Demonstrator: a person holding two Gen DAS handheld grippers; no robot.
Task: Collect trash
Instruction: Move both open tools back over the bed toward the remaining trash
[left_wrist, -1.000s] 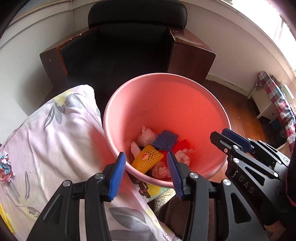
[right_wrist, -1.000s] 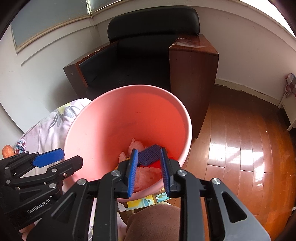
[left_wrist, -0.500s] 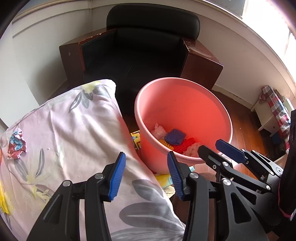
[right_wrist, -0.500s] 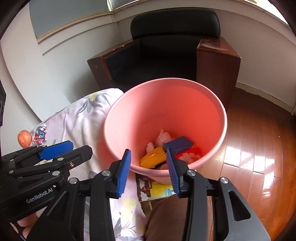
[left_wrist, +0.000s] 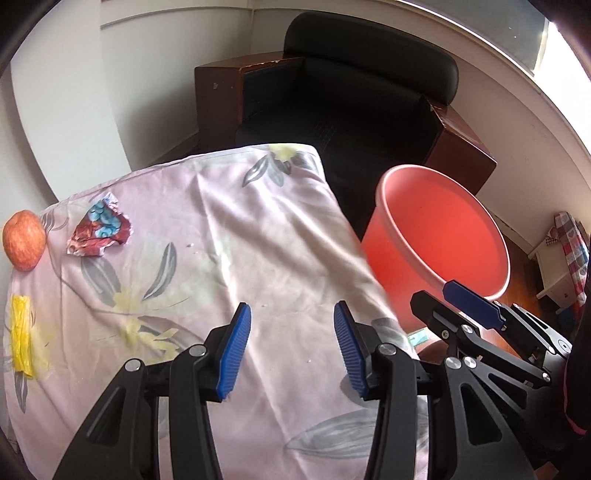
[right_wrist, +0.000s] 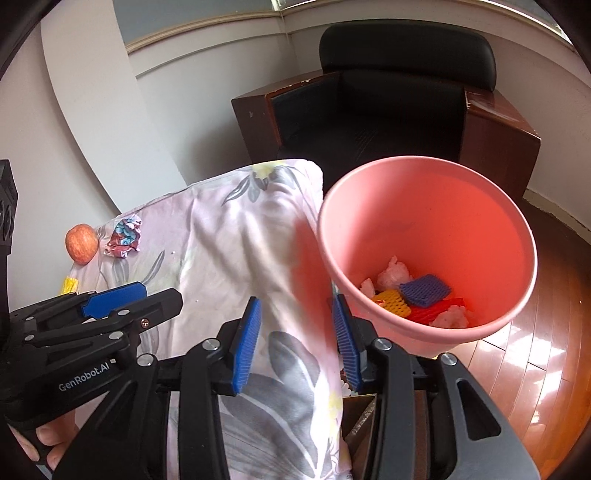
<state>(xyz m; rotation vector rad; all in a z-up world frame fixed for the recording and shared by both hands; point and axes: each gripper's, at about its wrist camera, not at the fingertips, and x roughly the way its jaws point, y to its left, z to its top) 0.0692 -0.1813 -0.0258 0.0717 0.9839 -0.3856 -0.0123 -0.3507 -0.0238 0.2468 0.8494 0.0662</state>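
Observation:
A pink bin (right_wrist: 436, 173) stands on the floor right of the cloth-covered table (left_wrist: 221, 258); it shows in the left wrist view (left_wrist: 406, 236) too. It holds blue (right_wrist: 424, 290), yellow (right_wrist: 393, 301) and red foam nets and white tissue. A crumpled red-blue wrapper (left_wrist: 101, 229) (right_wrist: 123, 238) and a yellow scrap (left_wrist: 22, 339) (right_wrist: 69, 283) lie on the cloth at the left. My left gripper (left_wrist: 291, 350) is open and empty above the cloth. My right gripper (right_wrist: 297, 341) is open and empty over the table's right edge, beside the bin.
An apple (left_wrist: 24, 240) (right_wrist: 82, 243) sits at the table's far left by the wrapper. A black armchair (right_wrist: 388, 110) with brown wooden sides stands behind the table and bin. Wooden floor (right_wrist: 535, 350) lies right of the bin. A small white table (left_wrist: 554, 273) stands far right.
Both grippers swung left from above the bin toward the table. The right gripper's jaws opened wider. The apple, wrapper and yellow scrap have come into view.

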